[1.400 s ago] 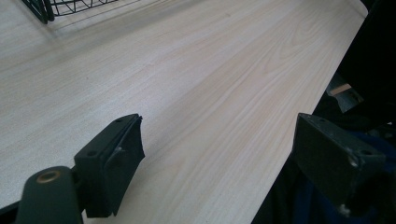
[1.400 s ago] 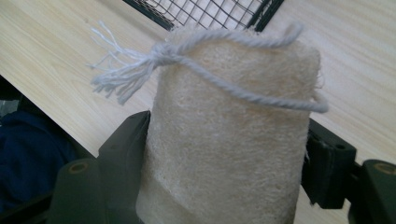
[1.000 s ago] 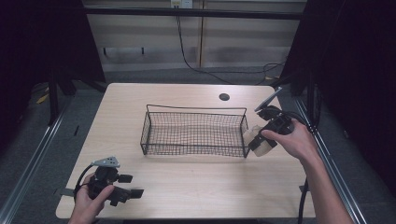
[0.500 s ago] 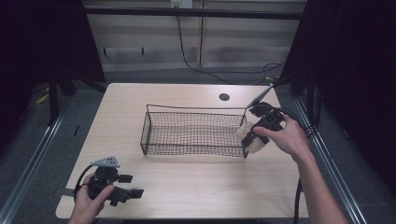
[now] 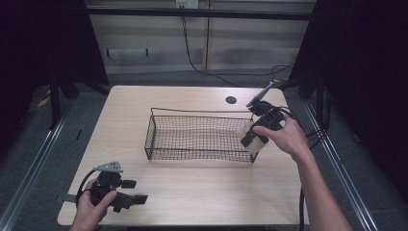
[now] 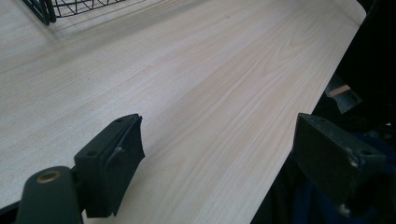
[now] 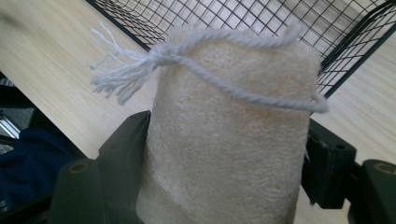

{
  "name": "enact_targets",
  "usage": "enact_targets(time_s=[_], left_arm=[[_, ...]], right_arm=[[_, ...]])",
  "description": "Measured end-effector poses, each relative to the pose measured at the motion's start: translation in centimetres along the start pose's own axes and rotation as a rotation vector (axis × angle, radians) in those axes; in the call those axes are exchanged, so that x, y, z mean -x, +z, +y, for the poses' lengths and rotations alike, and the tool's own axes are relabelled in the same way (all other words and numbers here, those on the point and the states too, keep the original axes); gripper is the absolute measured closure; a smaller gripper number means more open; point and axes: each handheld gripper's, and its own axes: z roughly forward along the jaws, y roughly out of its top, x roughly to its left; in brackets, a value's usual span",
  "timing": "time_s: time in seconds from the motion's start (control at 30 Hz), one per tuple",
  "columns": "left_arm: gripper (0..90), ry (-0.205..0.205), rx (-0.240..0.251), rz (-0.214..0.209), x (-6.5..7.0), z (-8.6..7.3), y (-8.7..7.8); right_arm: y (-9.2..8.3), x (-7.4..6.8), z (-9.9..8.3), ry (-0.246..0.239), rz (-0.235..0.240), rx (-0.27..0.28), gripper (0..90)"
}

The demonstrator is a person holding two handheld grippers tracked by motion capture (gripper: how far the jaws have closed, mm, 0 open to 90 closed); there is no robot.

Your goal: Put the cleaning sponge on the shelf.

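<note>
At the desk's (image 5: 202,192) near left corner the left gripper (image 5: 126,198) rests, jaws apart and empty. Farther off, the right gripper (image 5: 251,138) has its jaws clamped on a loofah (image 7: 224,140) at the basket's (image 5: 192,156) right end; dropping it in remains. Open desk surrounds the basket.

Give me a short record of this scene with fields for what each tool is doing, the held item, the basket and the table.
right tool: shut on the loofah sponge, at the basket's right end
loofah sponge: beige, with a white string loop
left tool: open, nothing between its jaws, near the table's front left corner
wire basket: black, mid-table, nothing visible inside
table: pale wood
</note>
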Motion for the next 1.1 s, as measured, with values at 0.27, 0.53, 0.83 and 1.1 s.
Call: enact_targets(time_s=[0.27, 0.53, 0.83, 1.1], left_arm=[[16.3, 0.001, -0.004, -0.002, 0.0, 0.0, 0.0], [16.3, -0.004, -0.004, -0.006, 0.0, 0.0, 0.0], [16.3, -0.005, -0.004, -0.005, 0.0, 0.0, -0.1], [16.3, -0.004, -0.003, -0.004, 0.0, 0.0, 0.0]], right_arm=[[0.4, 0.3, 0.9, 0.021, 0.019, 0.023, 27.0], [1.3, 0.1, 1.8, 0.063, 0.011, 0.021, 26.9], [2.9, 0.5, 3.0, 0.147, 0.014, 0.006, 26.9], [3.9, 0.9, 3.5, 0.245, -0.006, 0.025, 26.9]])
